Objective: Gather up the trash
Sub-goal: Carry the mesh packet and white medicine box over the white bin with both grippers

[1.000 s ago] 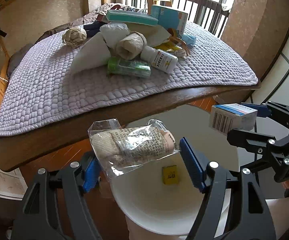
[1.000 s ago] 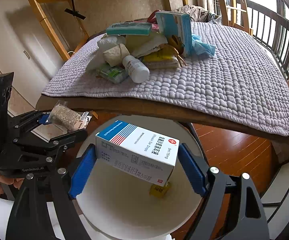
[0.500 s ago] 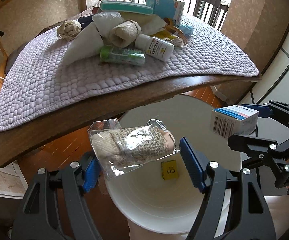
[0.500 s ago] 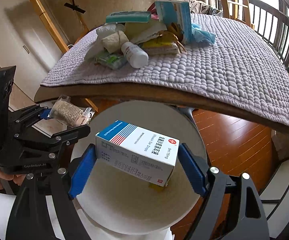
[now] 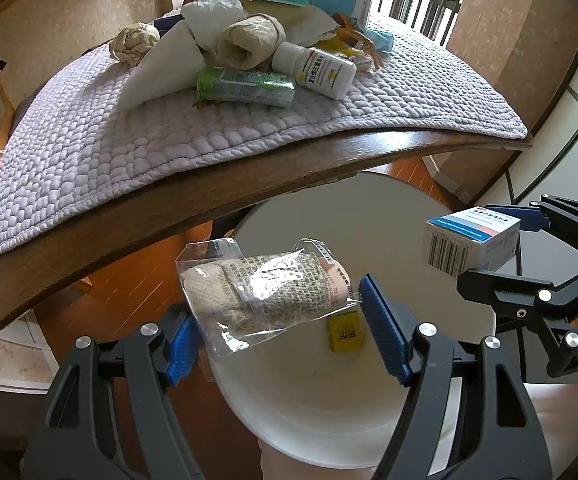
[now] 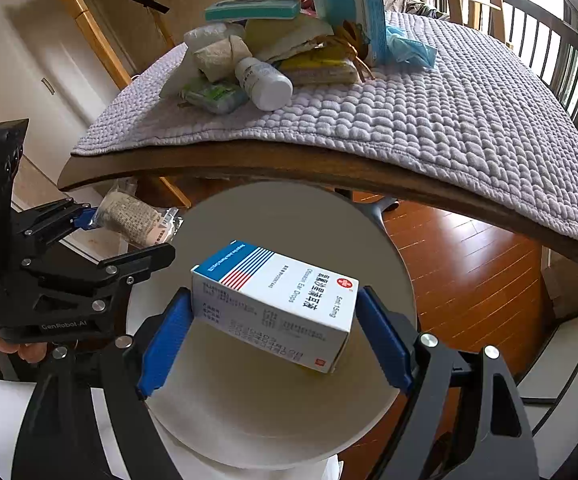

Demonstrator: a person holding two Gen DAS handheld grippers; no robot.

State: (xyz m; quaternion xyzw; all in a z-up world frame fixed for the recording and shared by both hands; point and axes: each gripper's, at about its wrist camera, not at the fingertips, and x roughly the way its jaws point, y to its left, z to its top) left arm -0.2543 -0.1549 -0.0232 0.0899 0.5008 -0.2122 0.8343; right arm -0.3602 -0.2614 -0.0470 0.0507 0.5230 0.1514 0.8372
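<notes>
My left gripper (image 5: 281, 332) is shut on a clear plastic packet holding a beige bandage roll (image 5: 265, 292), above the near-left rim of a white bin (image 5: 329, 432). My right gripper (image 6: 273, 332) is shut on a white medicine box with blue and red stripes (image 6: 277, 300), held over the bin's opening (image 6: 289, 216). In the left wrist view that box (image 5: 469, 240) hangs at the right. A small yellow box (image 5: 345, 334) lies on the bin's floor. More trash is piled on the table: a white pill bottle (image 5: 317, 70) and a green packet (image 5: 245, 88).
A wooden table (image 5: 209, 196) under a lilac quilted mat (image 5: 69, 152) overhangs the bin's far side. The pile also holds a teal box (image 6: 349, 12), crumpled paper (image 5: 135, 42) and a blue wrapper (image 6: 409, 50). Wood floor (image 6: 469, 272) lies to the right; a railing stands behind.
Both grippers keep their loads and have barely shifted. The views have tilted slightly, so the table and pile sit higher and the bin shows fuller below the held items.
</notes>
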